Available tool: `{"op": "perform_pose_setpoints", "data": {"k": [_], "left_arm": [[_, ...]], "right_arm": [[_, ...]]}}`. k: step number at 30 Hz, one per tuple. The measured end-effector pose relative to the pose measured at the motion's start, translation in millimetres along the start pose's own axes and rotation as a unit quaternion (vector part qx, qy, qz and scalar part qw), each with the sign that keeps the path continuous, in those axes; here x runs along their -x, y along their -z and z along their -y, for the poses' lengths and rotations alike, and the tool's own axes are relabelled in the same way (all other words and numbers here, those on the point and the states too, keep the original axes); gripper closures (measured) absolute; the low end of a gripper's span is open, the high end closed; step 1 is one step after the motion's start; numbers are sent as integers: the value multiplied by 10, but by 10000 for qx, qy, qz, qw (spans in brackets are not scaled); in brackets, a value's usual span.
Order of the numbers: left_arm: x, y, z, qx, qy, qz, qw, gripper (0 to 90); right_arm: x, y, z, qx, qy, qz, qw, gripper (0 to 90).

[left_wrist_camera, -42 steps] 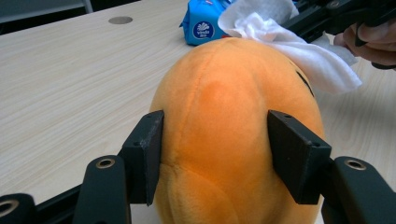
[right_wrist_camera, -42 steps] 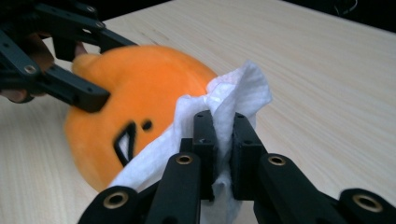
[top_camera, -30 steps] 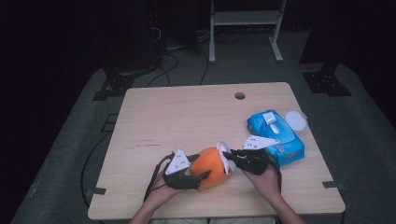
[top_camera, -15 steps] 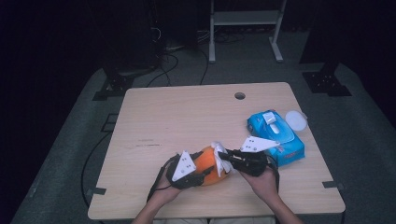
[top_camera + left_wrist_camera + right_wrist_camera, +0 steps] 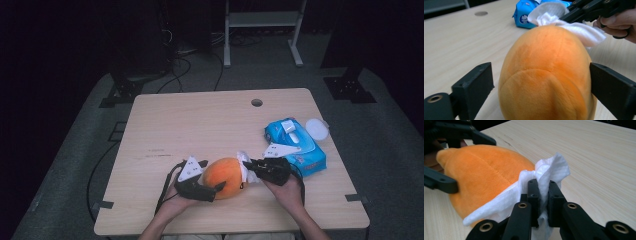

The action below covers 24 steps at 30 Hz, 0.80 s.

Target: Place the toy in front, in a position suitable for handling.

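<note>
wiping the orange plush toy, with a fresh grip on the left

we are holding the orange plush toy near the front edge of the table, between our two hands. a second ago the left gripper was sitting further left with its jaws narrower around the toy; its jaws have just been opening, and they are now standing wide with the toy between them. in the left gripper view the right-hand jaw is touching the plush, while the other is standing just clear of it, so we are reading this as a released grip, not a clamp. the toy is also looking rounder and further right than it did a second ago.

the right gripper is staying clenched on the white wipe, and the wipe is lying against the toy's right end.

we are judging that the left hand is re-seating its hold so a new patch can be wiped.

the toy's long axis is running roughly left to right across the table, slightly tilted, its narrower end towards the wipe. the blue wipe pack is lying just beyond the right hand.
</note>
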<state>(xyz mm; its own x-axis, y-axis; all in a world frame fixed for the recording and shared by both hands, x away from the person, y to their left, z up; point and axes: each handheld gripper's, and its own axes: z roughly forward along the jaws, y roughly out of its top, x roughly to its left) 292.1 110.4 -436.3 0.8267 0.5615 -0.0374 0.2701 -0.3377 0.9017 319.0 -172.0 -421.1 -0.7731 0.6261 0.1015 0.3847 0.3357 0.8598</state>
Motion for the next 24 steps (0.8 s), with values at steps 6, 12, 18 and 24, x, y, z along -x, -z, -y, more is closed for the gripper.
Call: {"op": "perform_pose_setpoints", "data": {"k": [6,12,18,24], "left_arm": [[130,32,-51,240,-949,-299,9947,393],[203,-31,-52,223,-1306,-173,9910,393],[72,-33,-32,72,-381,-434,9983,66],[55,1,-14,19,-507,-257,9984,308]], "right_arm": [[-88,50,-76,206,45,-66,9998,823],[-380,89,-220,420,575,-281,9971,822],[-177,46,-116,206,317,-73,9993,823],[-245,42,-124,251,410,-31,9988,822]]}}
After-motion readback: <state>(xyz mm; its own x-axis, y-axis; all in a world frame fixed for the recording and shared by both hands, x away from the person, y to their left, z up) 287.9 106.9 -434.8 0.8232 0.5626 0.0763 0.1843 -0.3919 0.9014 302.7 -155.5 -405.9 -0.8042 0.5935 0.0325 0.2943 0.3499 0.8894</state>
